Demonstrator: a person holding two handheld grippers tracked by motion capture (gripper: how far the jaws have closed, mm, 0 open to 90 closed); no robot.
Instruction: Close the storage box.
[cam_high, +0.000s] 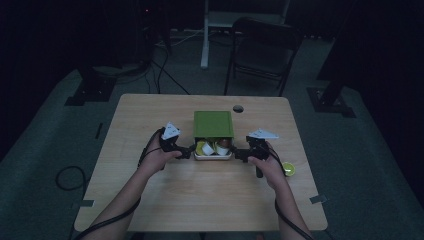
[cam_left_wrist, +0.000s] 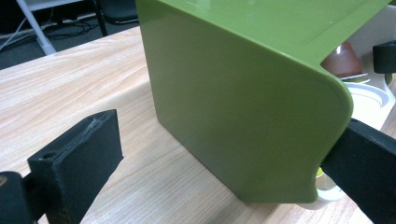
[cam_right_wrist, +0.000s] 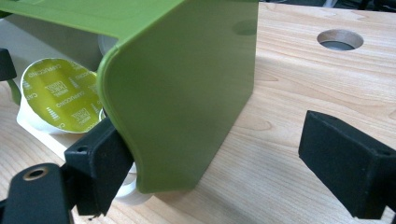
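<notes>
High view. I log one green box (cam_high: 213, 123) at mid-tabletop (cam_high: 165, 200), its white drawer (cam_high: 213, 156) pulled part way out toward me, pods inside. My left gripper (cam_high: 188, 151) sits at the drawer's left front corner, my right gripper (cam_high: 239, 153) at its right front corner. A small green lid (cam_high: 288, 168) lies apart on the right.

Left gripper view. Jaws apart, holding nothing: one jaw hangs over bare wood, the other rests by the front edge of the green box (cam_left_wrist: 243, 107), where the white drawer (cam_left_wrist: 327, 193) rim shows below. A brown pod (cam_left_wrist: 344, 59) sits inside.

Right gripper view. Jaws apart, nothing gripped: one touches the front corner of the green box (cam_right_wrist: 187, 102), the other stands clear over the tabletop (cam_right_wrist: 299, 79). A foil-topped pod (cam_right_wrist: 60, 95) lies in the white drawer (cam_right_wrist: 32, 123).

Handling note. I judge the shell light, stiff, glossy plastic, likely slippery on wood. Best hold: the drawer's front rim at both corners, squeezed gently; the pods are loose and could tip.
</notes>
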